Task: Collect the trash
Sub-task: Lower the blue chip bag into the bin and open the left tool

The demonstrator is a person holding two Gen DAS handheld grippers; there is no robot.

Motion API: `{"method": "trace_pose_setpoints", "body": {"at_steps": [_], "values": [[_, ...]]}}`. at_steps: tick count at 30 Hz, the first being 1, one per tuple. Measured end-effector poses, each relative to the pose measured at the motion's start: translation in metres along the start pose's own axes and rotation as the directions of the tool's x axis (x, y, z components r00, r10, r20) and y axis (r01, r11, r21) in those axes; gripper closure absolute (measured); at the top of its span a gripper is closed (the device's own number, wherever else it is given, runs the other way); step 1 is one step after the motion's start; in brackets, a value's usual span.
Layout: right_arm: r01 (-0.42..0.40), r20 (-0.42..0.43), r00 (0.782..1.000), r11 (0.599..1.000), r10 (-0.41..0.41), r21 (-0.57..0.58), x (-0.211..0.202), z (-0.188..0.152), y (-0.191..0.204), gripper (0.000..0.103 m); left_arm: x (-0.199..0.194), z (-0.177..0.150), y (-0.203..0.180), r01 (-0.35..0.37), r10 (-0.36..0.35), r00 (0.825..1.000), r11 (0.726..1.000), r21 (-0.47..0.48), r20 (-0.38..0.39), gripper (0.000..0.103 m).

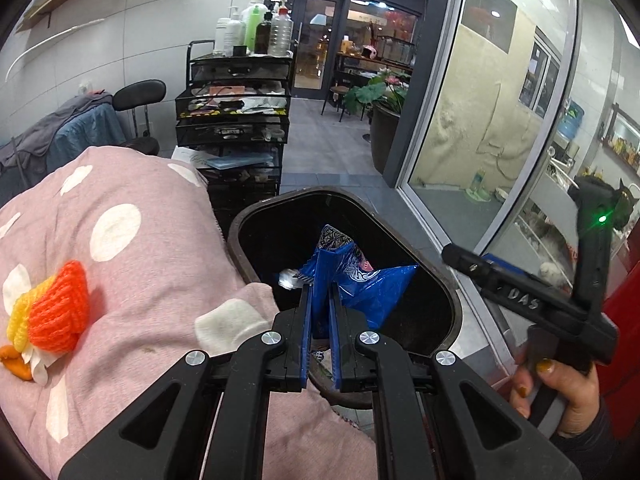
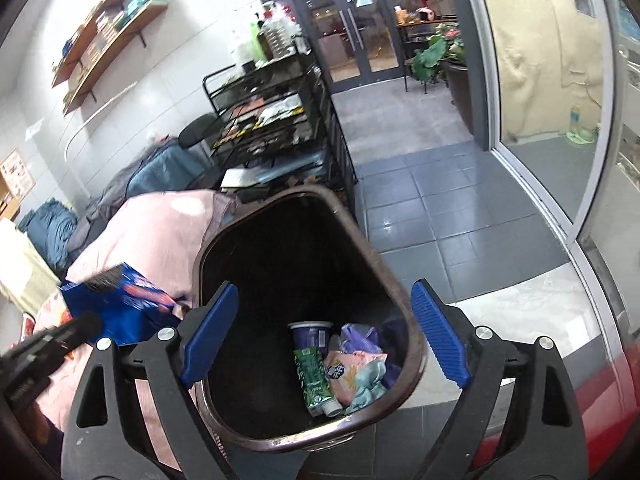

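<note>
Left claw (image 1: 320, 300) clenched on a crinkled blue foil snack wrapper (image 1: 360, 280), held just ahead of its pads above the mouth of a dark, brown-rimmed plastic bin (image 1: 256, 216). Right claw (image 2: 324, 332) released, jaws wide and empty over that bin; below them lie a green tube (image 2: 314, 376), a white cup (image 2: 310, 334) and pastel wrappers (image 2: 360, 372)
</note>
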State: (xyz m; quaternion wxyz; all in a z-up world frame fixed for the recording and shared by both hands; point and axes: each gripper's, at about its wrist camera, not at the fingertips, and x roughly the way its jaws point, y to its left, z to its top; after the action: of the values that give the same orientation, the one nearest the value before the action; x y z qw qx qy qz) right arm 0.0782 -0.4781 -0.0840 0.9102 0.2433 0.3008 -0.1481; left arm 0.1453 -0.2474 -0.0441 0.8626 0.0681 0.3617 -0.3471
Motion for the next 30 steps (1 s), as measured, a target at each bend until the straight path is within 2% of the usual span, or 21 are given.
{"method": "trace_pose_setpoints", "body": {"at_steps": [13,14,16,18,21,26,30], "values": [[-0.002,0.021,1.000,1.000,0.002,0.003,-0.009,0.009,-0.008,0.015,0.033,0.005,-0.016,0.007,-0.004,0.996,0.999,0.040,-0.088,0.092],[-0.001,0.020,1.000,1.000,0.001,0.004,-0.009,0.009,-0.009,0.015,0.034,0.005,-0.018,0.007,-0.002,0.996,0.999,0.046,-0.092,0.088],[-0.002,0.020,1.000,1.000,0.002,0.008,-0.009,0.009,-0.010,0.015,0.036,0.003,-0.020,-0.004,0.010,0.995,0.998,0.058,-0.097,0.072],[-0.003,0.025,1.000,1.000,0.002,0.016,-0.010,0.009,-0.010,0.014,0.035,0.002,-0.020,-0.001,0.006,0.996,0.998,0.063,-0.089,0.047],[0.006,0.029,1.000,1.000,-0.006,0.016,-0.011,0.010,-0.010,0.010,0.032,0.002,-0.024,0.001,0.005,0.997,0.997,0.081,-0.071,0.025],[0.009,0.022,1.000,1.000,-0.010,0.015,-0.008,0.010,-0.010,0.008,0.020,0.000,-0.029,0.004,0.000,0.999,0.995,0.104,-0.035,0.016],[-0.002,0.027,1.000,1.000,0.002,0.001,-0.007,0.009,-0.007,0.008,0.003,-0.005,-0.031,-0.008,0.006,1.000,0.993,0.116,0.022,0.010]]}}
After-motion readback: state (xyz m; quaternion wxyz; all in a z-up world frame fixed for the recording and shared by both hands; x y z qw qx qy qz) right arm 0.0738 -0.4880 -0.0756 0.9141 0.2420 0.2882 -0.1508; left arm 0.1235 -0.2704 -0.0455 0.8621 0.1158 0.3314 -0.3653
